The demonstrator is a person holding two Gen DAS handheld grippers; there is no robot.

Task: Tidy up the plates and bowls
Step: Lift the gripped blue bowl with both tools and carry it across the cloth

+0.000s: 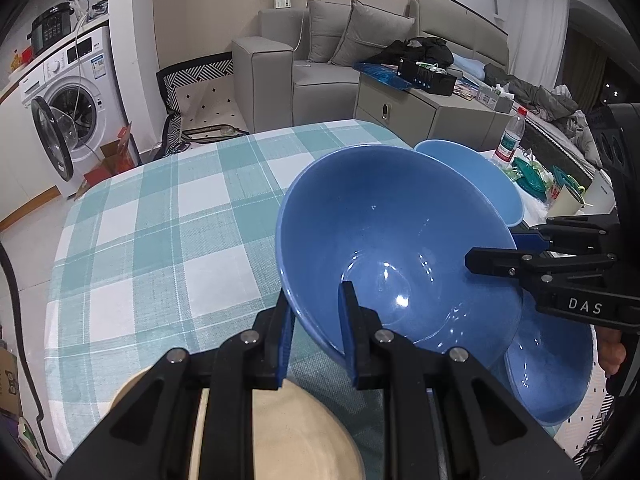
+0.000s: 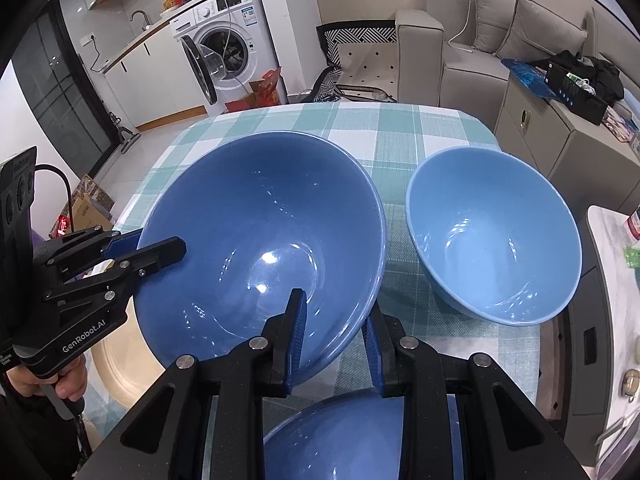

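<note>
The left wrist view shows the large dark-blue glossy bowl [image 1: 392, 248] tilted and apparently lifted off the teal-and-white checked tablecloth [image 1: 160, 232], its near rim clamped by the left gripper [image 1: 316, 332] and its opposite rim by the right gripper [image 1: 496, 258]; I judge this a two-handed carry, and the next move calls for lowering it level into another bowl. Only this view shows the cream round plate [image 1: 276, 436] at the table's near edge, whereas the right wrist view alone shows the paler blue bowl [image 2: 494, 236] whole, toward the table's right edge, and a second dark-blue bowl [image 2: 340, 440] directly below.
</note>
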